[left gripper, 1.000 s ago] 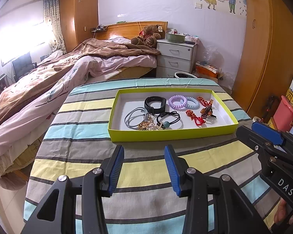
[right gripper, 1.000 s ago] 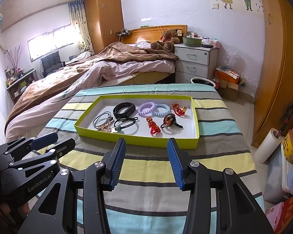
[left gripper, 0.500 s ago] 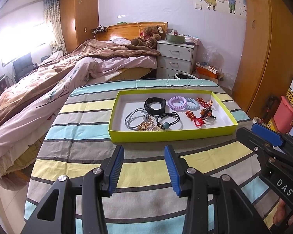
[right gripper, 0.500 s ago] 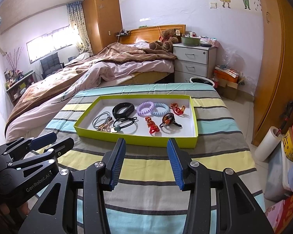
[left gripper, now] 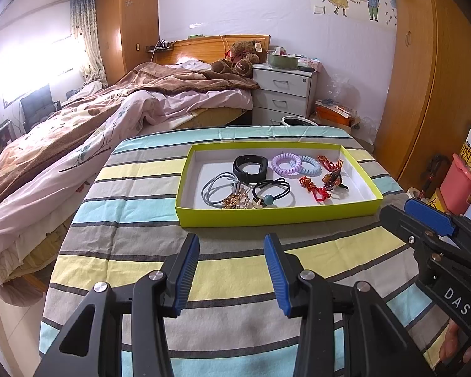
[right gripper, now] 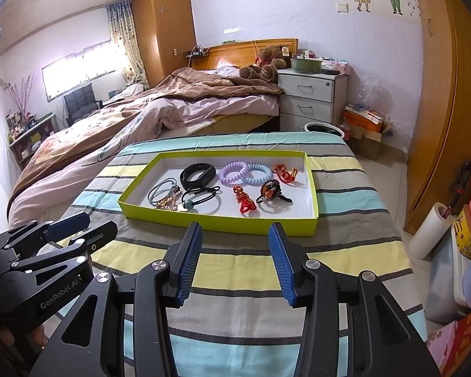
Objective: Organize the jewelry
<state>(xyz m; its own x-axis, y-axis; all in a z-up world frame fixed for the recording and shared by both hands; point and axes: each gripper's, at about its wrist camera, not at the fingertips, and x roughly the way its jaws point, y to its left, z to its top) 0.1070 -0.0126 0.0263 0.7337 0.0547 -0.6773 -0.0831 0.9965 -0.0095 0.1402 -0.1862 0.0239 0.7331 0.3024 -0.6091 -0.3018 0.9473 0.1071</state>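
Note:
A shallow yellow-green tray (left gripper: 276, 216) (right gripper: 216, 220) lies on the striped tablecloth (left gripper: 235, 267). Inside it are a black wristband (left gripper: 249, 166) (right gripper: 197, 174), a purple coil hair tie (left gripper: 286, 162) (right gripper: 234, 172), a light blue coil tie (left gripper: 311, 166) (right gripper: 260, 173), grey elastic loops (left gripper: 218, 188), a black elastic with a teal bead (left gripper: 271, 192) (right gripper: 201, 201), gold chain pieces (left gripper: 235, 199), red knotted charms (left gripper: 312, 188) (right gripper: 243, 202) and a dark beaded clip (right gripper: 270, 192). My left gripper (left gripper: 231, 260) hangs open before the tray, empty. My right gripper (right gripper: 235, 259) is likewise open and empty.
A bed (left gripper: 110, 119) with a brown and pink quilt stands behind the table. A white drawer unit (left gripper: 282, 94) sits by the headboard, a wooden wardrobe (left gripper: 430, 94) on the right. A pink bin (left gripper: 457, 185) and a paper roll (right gripper: 430, 232) stand right of the table.

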